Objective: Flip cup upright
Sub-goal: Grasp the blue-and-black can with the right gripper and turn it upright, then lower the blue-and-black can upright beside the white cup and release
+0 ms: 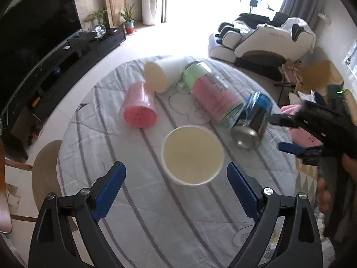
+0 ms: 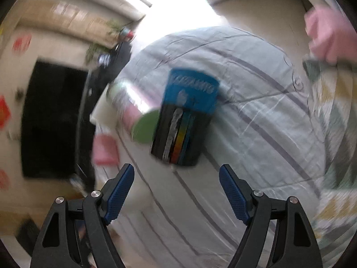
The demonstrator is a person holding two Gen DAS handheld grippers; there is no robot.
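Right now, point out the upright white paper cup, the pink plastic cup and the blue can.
upright white paper cup (image 1: 192, 154), left wrist view, inner bottom.
pink plastic cup (image 1: 138, 105), left wrist view, side wall.
blue can (image 2: 186, 116), right wrist view, label.

Left wrist: high, looking down over the round table (image 1: 138, 212), room beyond.
Right wrist: nearer, rolled sideways (blurred), facing the blue can (image 2: 185, 116).
Shared: can, striped tablecloth.

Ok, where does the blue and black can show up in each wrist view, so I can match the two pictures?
Left wrist: the blue and black can lies on its side right of centre, silver end toward the camera, beside the right gripper.
Right wrist: the can sits at centre, just ahead of the open fingers, blue part uppermost in the picture.
Shared landmark: the green-lidded jar next to the can, on the striped cloth.
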